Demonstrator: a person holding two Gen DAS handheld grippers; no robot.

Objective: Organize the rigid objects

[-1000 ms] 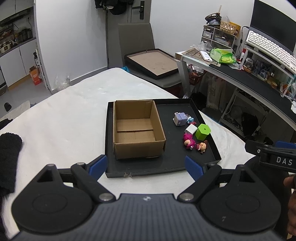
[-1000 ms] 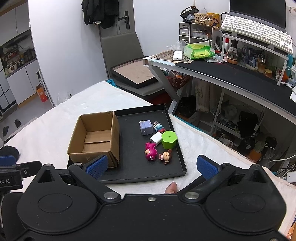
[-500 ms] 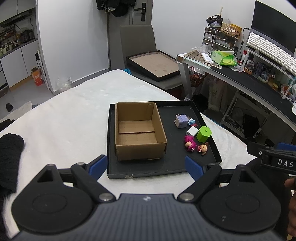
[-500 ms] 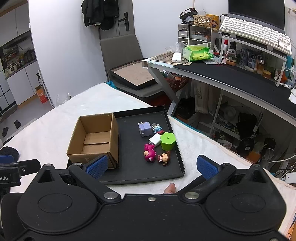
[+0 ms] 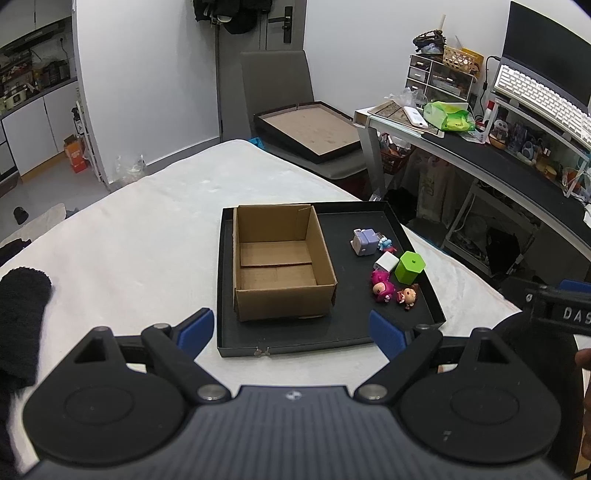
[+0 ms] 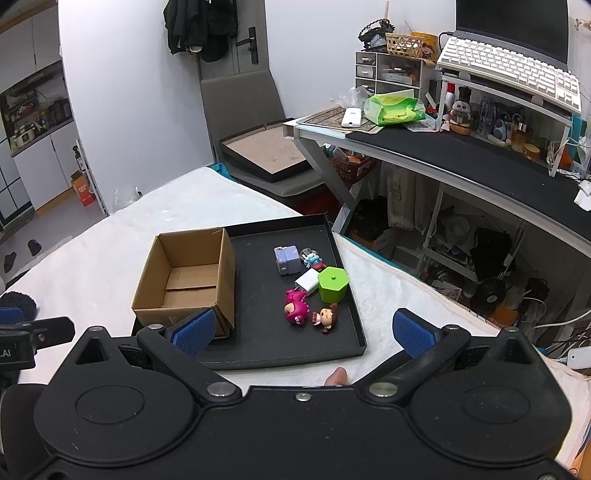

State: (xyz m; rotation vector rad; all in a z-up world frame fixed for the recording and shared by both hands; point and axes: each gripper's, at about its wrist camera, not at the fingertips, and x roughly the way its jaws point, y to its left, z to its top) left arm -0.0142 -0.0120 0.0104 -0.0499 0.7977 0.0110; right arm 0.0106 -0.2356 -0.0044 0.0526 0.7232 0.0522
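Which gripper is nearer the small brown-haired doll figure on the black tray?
Right. The right gripper hangs just short of the doll, roughly in line; the left gripper sits farther left, facing the cardboard box.

Box (image 5: 280,266) left on tray (image 5: 332,334), toys (image 5: 388,266) right of it

1. I am looking into a lived-in room of a home, used as bedroom and study at once.
2. A bed (image 5: 140,236) with a white cover fills the foreground.
3. A desk (image 6: 480,166) along the right wall carries a white keyboard (image 6: 509,74) on a riser, a dark monitor (image 6: 513,26), small drawers (image 6: 388,72) and clutter.
4. Dark clothes (image 6: 201,26) hang by a grey door (image 5: 284,26).
5. Through the opening at left I see white cabinets (image 5: 37,136) and kitchen shelves (image 6: 37,110).
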